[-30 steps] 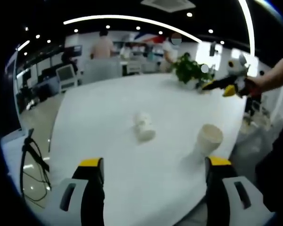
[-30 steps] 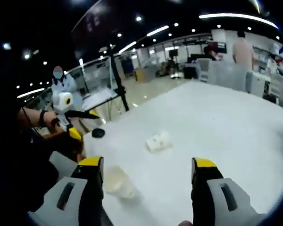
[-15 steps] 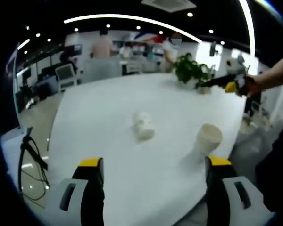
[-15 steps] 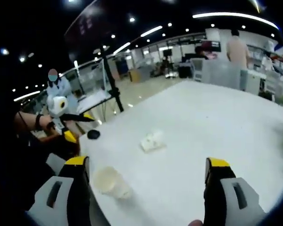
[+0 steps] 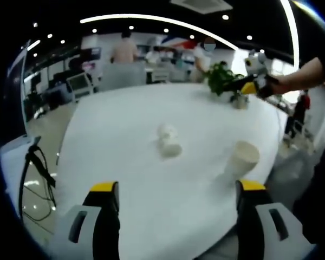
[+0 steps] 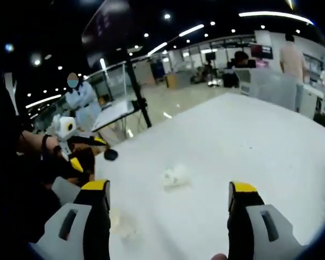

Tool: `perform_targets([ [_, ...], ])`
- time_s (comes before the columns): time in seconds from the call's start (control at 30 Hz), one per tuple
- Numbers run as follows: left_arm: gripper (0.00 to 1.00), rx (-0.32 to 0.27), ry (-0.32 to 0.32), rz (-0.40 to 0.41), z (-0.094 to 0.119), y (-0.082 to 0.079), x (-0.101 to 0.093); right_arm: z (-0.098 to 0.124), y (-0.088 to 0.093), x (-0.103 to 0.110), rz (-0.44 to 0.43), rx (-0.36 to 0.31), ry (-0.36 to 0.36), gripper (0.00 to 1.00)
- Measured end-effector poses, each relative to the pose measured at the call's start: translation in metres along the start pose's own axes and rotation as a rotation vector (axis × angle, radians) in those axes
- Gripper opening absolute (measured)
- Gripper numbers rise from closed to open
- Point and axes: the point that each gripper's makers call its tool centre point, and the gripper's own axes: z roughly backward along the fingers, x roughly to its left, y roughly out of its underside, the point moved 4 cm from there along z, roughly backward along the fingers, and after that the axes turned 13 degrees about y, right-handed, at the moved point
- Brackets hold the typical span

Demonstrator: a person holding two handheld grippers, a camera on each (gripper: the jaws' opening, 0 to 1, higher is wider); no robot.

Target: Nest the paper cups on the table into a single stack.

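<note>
On white table (image 5: 114, 135), apparently unmarked cups (image 5: 169, 142).

This is a large open-plan office. Around the big white round-edged table (image 5: 124, 124) stretch rows of desks with monitors (image 5: 78, 84), beyond its far edge, under long ceiling light strips (image 5: 151, 20) and recessed spotlights. A green potted plant (image 5: 223, 81) stands at the table's far side; glass partitions (image 6: 119, 81) and a shiny floor (image 6: 168, 105) lie beyond it.

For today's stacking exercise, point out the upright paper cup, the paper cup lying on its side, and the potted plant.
upright paper cup (image 5: 239, 160), left gripper view, on its side wall.
paper cup lying on its side (image 5: 169, 141), left gripper view, on its body.
potted plant (image 5: 223, 82), left gripper view, on its leaves.
</note>
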Motion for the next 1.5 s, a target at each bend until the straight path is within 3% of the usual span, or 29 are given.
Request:
perform_targets([
  [0.33,0.88,-0.007,-0.031,0.029,-0.001,0.002,0.004,-0.058,-0.012,-0.013,0.067,0.059,-0.088,0.83],
  [0.57,0.88,-0.005,-0.042,0.053,-0.002,0.007,0.006,-0.082,-0.01,-0.014,0.13,0.116,-0.155,0.76],
  [1.13,0.88,0.006,-0.057,0.083,-0.014,0.012,0.002,-0.124,0.007,-0.02,0.135,0.183,-0.237,0.58],
  [1.5,0.88,0.011,-0.07,0.117,-0.018,0.022,0.003,-0.144,0.012,-0.01,0.124,0.208,-0.273,0.49],
])
